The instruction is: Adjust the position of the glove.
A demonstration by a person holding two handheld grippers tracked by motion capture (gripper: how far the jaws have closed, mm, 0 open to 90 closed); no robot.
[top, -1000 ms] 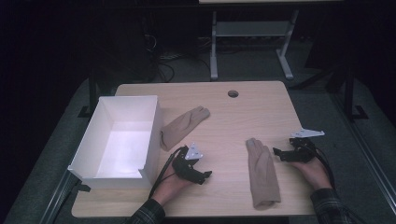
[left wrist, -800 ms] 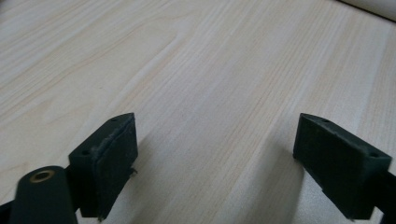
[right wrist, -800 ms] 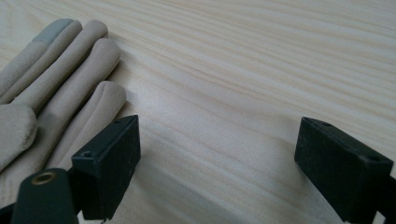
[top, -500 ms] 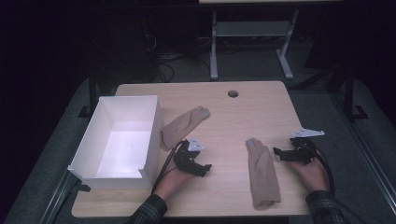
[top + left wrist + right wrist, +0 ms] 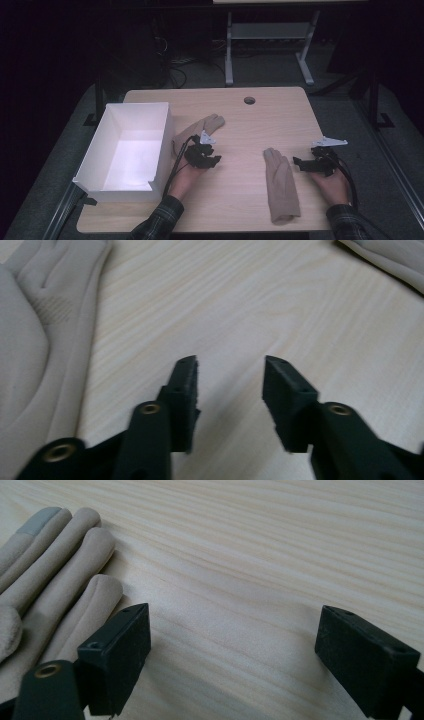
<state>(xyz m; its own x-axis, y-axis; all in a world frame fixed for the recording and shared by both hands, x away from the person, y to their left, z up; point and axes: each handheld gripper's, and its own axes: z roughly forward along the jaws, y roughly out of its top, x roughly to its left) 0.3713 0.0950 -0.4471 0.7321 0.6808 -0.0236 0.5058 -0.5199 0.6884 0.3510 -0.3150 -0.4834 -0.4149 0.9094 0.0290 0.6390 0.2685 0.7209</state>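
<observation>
Left tongs partly spread, just narrowing, pinching nothing, over bare wood; right tongs spread wide, empty, at 3 o'clock of right glove; two soft beige knit gloves flat on pale woodgrain bench, left glove at 11 o'clock of left tongs; one white rectangular box.

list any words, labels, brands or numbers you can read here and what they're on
None: no readable text stands on anything.
The two beige fabric gloves: no label or print; one fingertip carries a plain grey patch.
The white open-topped box: bare walls.
The light wooden table: wood grain and a round hole.
The black left gripper and right gripper: unmarked jaws.
</observation>
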